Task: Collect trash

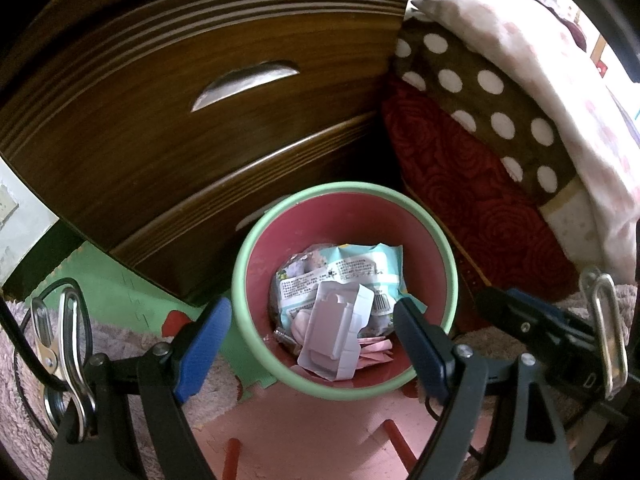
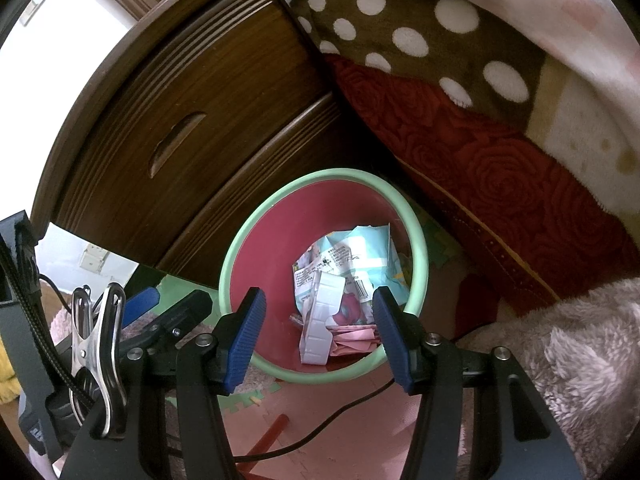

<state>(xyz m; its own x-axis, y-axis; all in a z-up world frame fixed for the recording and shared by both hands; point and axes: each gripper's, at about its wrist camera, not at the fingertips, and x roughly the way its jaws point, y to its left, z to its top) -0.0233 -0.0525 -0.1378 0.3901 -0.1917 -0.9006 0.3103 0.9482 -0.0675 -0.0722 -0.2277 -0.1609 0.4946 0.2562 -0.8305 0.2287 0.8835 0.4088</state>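
Both the left gripper point(image 1: 310, 344) and right gripper point(image 2: 318, 338) are being held wide and empty above the bin point(image 1: 256, 240). Trash point(image 1: 340, 292) is lying inside already. For the next pickup, jaws should be kept spread and clear of the rim.

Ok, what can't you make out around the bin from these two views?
- Bin floor, both views: covered by wrappers.
- Wrapper print: too small to read.
- Bin's outside wall: hidden below its rim.
- Red stick, right view: partly behind the right tool.
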